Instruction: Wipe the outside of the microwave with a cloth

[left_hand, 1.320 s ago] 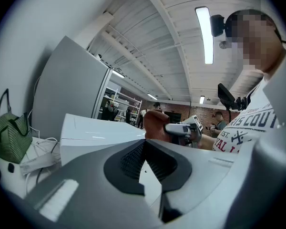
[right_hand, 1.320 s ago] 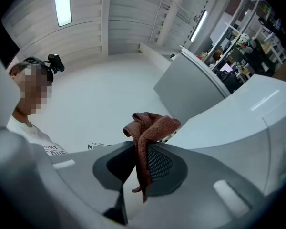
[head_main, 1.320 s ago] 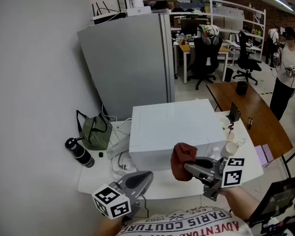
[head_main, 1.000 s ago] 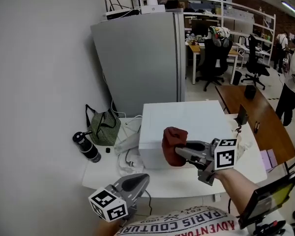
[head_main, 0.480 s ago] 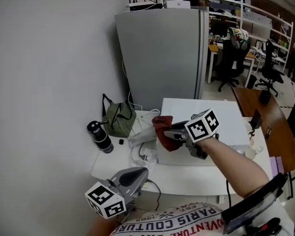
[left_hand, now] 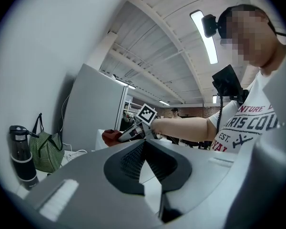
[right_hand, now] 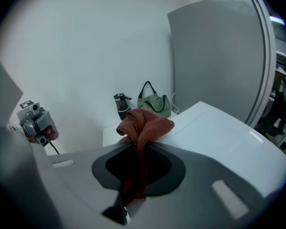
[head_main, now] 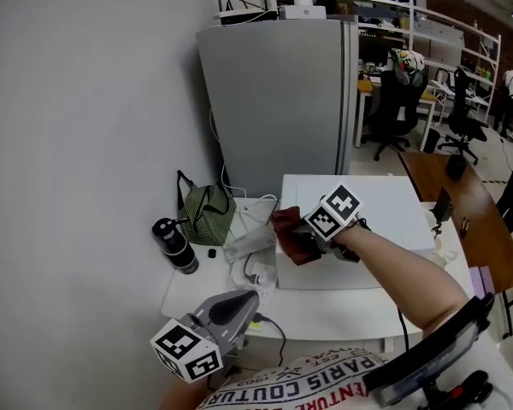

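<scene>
Clenched on the bunched cloth [head_main: 284, 227], the right hand-held gripper [head_main: 297, 241] could scrape the microwave [head_main: 385, 207] with bare jaws along its left edge.

A black bottle [head_main: 174, 244] stands near a green striped bag [head_main: 207, 214], grey fridge [head_main: 278, 101] behind.

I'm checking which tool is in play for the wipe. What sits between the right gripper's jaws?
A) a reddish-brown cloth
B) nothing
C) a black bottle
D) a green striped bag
A: in the right gripper view, the right gripper is shut on the reddish-brown cloth, which bunches up above the jaws, in front of the white microwave.
</scene>
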Motion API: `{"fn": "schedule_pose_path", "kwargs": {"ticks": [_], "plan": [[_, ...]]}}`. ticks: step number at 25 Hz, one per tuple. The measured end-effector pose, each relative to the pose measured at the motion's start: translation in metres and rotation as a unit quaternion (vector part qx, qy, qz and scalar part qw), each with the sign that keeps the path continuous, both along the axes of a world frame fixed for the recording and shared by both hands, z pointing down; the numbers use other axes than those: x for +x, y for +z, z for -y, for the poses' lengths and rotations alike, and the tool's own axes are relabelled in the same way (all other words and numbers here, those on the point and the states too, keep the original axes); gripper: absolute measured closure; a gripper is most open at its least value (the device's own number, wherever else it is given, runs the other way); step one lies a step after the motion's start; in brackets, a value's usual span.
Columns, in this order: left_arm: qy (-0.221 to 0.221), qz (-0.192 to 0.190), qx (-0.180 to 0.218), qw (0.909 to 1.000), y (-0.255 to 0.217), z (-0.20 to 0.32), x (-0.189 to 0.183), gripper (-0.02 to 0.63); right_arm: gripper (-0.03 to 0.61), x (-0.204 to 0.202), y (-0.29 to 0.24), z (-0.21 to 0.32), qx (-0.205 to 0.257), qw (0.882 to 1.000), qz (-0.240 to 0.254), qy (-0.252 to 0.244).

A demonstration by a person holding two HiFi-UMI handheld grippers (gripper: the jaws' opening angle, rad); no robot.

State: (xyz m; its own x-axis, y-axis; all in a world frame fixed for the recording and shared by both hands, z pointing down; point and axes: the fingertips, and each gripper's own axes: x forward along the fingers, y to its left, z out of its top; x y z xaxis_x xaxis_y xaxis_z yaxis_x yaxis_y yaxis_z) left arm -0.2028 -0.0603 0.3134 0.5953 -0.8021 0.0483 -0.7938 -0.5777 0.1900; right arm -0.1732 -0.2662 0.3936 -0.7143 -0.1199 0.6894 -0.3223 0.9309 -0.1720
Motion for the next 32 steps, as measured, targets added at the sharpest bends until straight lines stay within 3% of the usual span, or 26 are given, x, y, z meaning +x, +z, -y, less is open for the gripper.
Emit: {"fn": "schedule_pose_path", "kwargs": {"ticks": [6,11,20,27,32], "plan": [[0.004,-0.008,0.002,1.0,-0.002,0.013,-0.004,0.609,0.537,0.014,0.003,0.01,-0.002,1.0,-0.02,0.012],[0.029,-0.009,0.008,0.9995,-0.005,0.03,0.017,0.608,0.535,0.054,0.003,0.022,-0.009,0.999,-0.017,0.038],[0.113,-0.01,0.001,0.9935,-0.002,0.069,0.089,0.609,0.535,0.204,0.004,0.045,-0.036,0.988,0.013,0.15],[0.194,0.0,-0.003,0.981,0.001,0.085,0.159,0.608,0.535,0.348,0.007,0.045,-0.039,0.966,0.002,0.256],[0.228,0.006,-0.011,0.9736,0.006,0.089,0.191,0.608,0.535,0.399,0.006,0.038,-0.04,0.954,0.01,0.296]]}}
